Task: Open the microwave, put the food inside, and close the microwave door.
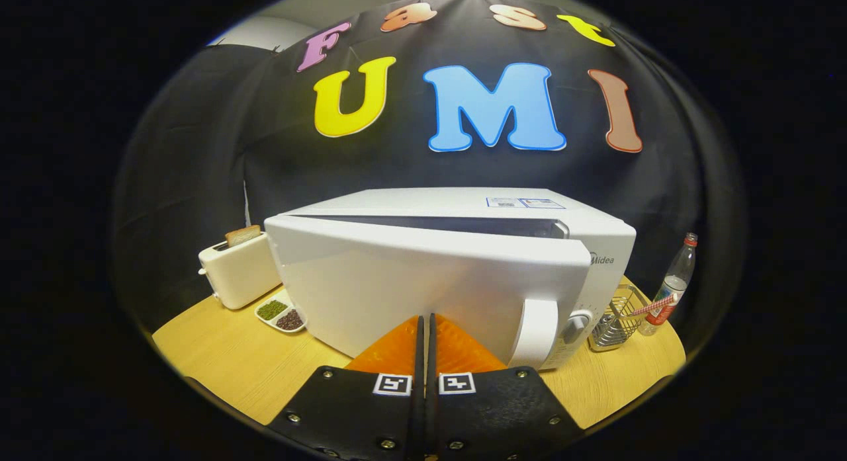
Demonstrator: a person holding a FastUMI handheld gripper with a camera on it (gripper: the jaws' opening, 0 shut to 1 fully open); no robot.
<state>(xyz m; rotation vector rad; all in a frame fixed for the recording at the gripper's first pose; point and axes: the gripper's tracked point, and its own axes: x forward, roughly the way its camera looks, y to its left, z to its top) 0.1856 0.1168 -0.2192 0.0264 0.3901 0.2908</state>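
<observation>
Claw (424,319) fingers pressed together, tips against the microwave door (423,282), ajar at twelve o'clock. Push squarely mid-panel, steady, until it latches; handle (537,332) sits at two o'clock.

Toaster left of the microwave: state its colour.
The toaster is cream-white, clearest in the gripper view.

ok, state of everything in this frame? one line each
microwave door: ajar, swung partly out, gap along its top edge
gripper: shut, empty, fingers close against the door front
toaster: bread slice standing in its slot
divided dish: filled, green bits in one section, dark in the other
bottle: upright, capped
wire rack: upright beside the bottle
</observation>
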